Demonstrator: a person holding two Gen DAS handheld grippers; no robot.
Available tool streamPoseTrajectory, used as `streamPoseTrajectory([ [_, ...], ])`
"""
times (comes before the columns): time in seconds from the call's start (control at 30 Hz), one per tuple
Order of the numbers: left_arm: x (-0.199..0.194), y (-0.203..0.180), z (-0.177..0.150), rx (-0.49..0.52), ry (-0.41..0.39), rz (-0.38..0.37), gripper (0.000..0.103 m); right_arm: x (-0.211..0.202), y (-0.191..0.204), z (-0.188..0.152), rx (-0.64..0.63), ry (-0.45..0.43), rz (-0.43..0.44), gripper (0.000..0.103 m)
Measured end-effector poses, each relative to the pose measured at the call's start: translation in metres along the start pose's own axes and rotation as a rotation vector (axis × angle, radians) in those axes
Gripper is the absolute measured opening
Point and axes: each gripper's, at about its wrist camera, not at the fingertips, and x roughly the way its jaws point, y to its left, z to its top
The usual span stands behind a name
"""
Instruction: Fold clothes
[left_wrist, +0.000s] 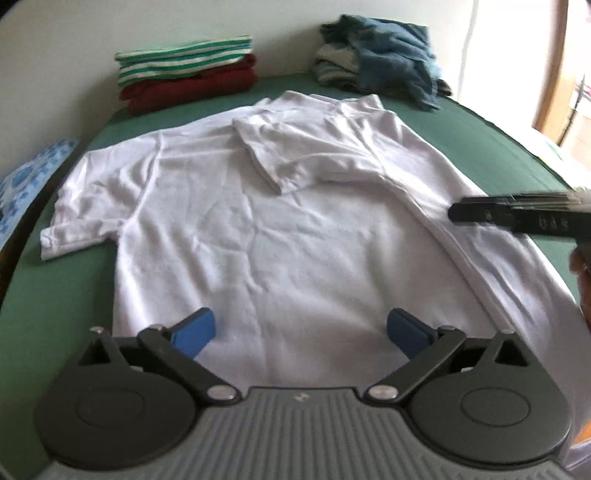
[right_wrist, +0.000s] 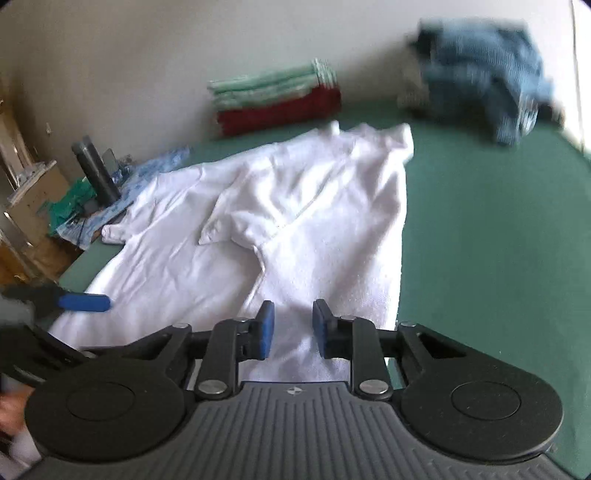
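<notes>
A white T-shirt (left_wrist: 258, 229) (right_wrist: 295, 206) lies flat on the green surface (left_wrist: 480, 136). Its right side is folded inward, so one sleeve rests on the torso. The other sleeve sticks out flat at the left. My left gripper (left_wrist: 300, 325) hangs over the hem with its jaws wide open and nothing between the blue pads. In the right wrist view one of its blue pads (right_wrist: 85, 302) shows at the left edge. My right gripper (right_wrist: 293, 314) is over the folded right part near the hem, jaws a narrow gap apart and empty. The left wrist view shows it blurred at the right edge (left_wrist: 517, 218).
A folded stack, green-striped on top of dark red (left_wrist: 184, 70) (right_wrist: 277, 99), sits at the back by the wall. An unfolded blue heap (left_wrist: 384, 62) (right_wrist: 487, 74) lies back right. Off the left edge are a blue patterned cloth (left_wrist: 29, 173), a dark bottle (right_wrist: 96, 170) and a cardboard box (right_wrist: 37, 199).
</notes>
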Motion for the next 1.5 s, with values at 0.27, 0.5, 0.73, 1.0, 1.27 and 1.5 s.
streamPoseTrajectory([
  [0.27, -0.006, 0.002, -0.016, 0.031, -0.086, -0.028, 0.102, 0.015, 0.022, 0.001, -0.074, -0.008, -0.11, 0.027],
  [0.5, -0.027, 0.019, -0.032, 0.028, -0.063, -0.022, 0.102, 0.029, 0.047, -0.005, -0.221, 0.02, -0.186, 0.04],
  [0.73, -0.072, 0.041, -0.072, -0.093, -0.013, 0.08, 0.102, 0.029, 0.044, -0.005, -0.221, 0.019, -0.18, 0.043],
  [1.0, -0.129, 0.041, -0.099, -0.145, 0.062, 0.24, 0.09, 0.031, 0.045, -0.005, -0.209, 0.017, -0.159, 0.048],
  [1.27, -0.137, -0.002, -0.112, -0.24, 0.129, 0.262, 0.094, 0.036, 0.054, -0.008, -0.278, 0.046, -0.1, 0.077],
  [1.5, -0.125, 0.009, -0.129, -0.266, 0.149, 0.363, 0.099, 0.034, 0.048, -0.007, -0.252, 0.042, -0.067, 0.077],
])
